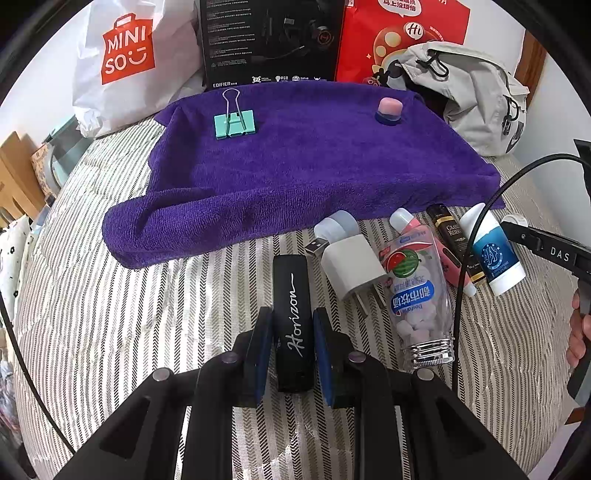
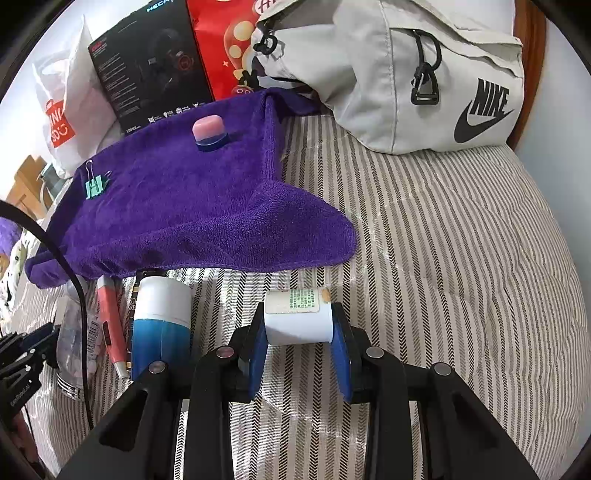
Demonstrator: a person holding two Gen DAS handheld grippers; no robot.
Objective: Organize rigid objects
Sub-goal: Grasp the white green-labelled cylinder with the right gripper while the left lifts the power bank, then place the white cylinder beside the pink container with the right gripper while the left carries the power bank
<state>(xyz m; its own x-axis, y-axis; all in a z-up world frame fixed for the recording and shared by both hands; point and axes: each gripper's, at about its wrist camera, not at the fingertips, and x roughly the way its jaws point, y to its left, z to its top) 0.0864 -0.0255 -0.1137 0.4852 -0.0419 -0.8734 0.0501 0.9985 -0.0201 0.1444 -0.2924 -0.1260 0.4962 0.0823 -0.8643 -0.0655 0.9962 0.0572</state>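
Note:
My left gripper (image 1: 293, 317) is shut on a black "Horizon" case (image 1: 291, 280) that lies lengthwise on the striped bedcover. Both blue pads press its sides. My right gripper (image 2: 298, 325) is shut on a small white jar (image 2: 295, 317) with a green label, lying on its side. On the purple towel (image 1: 295, 166) sit a teal binder clip (image 1: 234, 123) and a pink-topped blue cap (image 1: 388, 110). Beside the case lie a white USB charger (image 1: 352, 266), a clear candy bottle (image 1: 419, 291), a pink pen (image 1: 443, 254), a dark tube (image 1: 448, 229) and a blue-and-white bottle (image 1: 495, 254).
Behind the towel stand a white Miniso bag (image 1: 118, 62), a black Edifier box (image 1: 269, 40) and a red bag (image 1: 399, 33). A grey Nike backpack (image 2: 424, 74) rests at the back right. A black cable (image 1: 476, 229) arcs over the loose items. A hand (image 1: 580, 332) shows at the right edge.

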